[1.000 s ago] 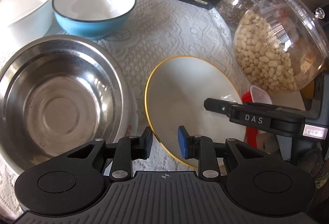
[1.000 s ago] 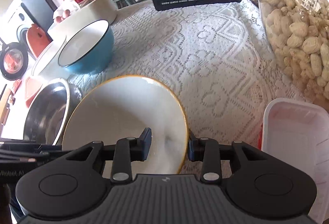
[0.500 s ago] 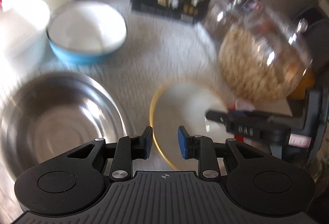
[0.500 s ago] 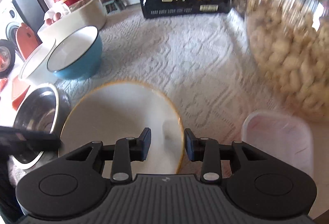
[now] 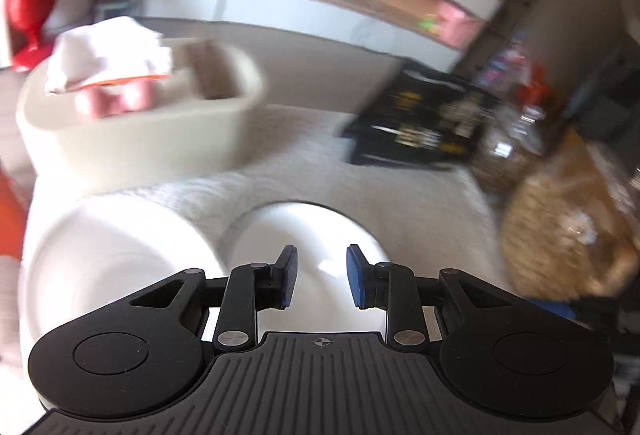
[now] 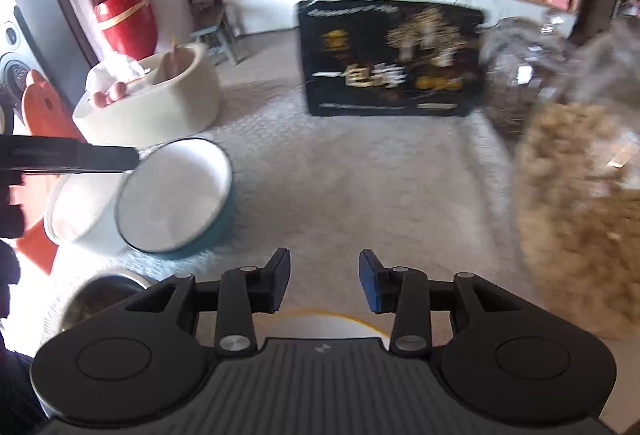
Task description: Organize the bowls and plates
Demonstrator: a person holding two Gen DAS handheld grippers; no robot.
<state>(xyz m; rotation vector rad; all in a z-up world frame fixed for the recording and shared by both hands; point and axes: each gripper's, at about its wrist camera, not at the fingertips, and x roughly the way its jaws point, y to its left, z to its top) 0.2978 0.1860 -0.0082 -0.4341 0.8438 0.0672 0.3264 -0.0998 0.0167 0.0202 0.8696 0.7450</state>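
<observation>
L hand-held gripper [image 5: 321, 277]: your jaws stand apart w/ nothing between; pads hang over the blue bowl [image 5: 308, 235].
Blue bowl: right below/ahead of L pads, mouth up, round so no long axis; white bowl [image 5: 116, 275] touching on its left.
R hand-held gripper [image 6: 324, 281]: jaws wide, holding nothing; gold-rim plate [image 6: 332, 323] lies flat on tabletop [image 6: 360, 195] just under it, mostly hidden.
Steel bowl [image 6: 100, 295]: low left of R gripper.
</observation>
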